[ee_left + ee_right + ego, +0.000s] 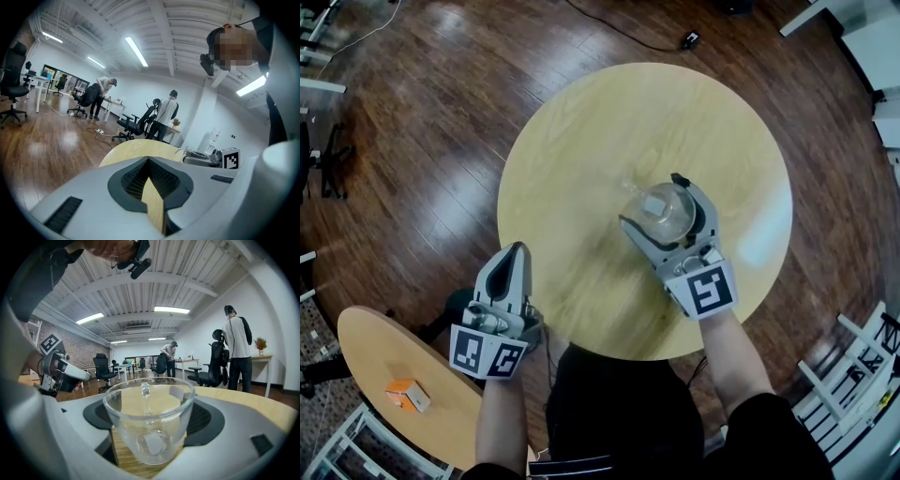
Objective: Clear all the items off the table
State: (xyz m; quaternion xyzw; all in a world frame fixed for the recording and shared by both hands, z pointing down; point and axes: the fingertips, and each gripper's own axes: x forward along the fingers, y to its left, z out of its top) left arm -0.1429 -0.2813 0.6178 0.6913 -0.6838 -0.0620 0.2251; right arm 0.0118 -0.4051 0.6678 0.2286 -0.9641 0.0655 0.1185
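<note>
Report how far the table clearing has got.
Done: the round pale wooden table is bare except one item. In hand: the clear glass cup stands on it between the right gripper's open jaws, not lifted. Remaining: grip and remove it; the left gripper is shut, empty.

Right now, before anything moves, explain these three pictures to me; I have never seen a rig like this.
A person holds a two-jaw gripper in each hand; there is no robot arm. The head view looks down from the person's head. The other two views come from cameras riding on each gripper, looking along its jaws. The round table bears only a clear glass cup. The right gripper has its jaws either side of it; whether they press it I cannot tell. The left gripper is shut and empty.
</note>
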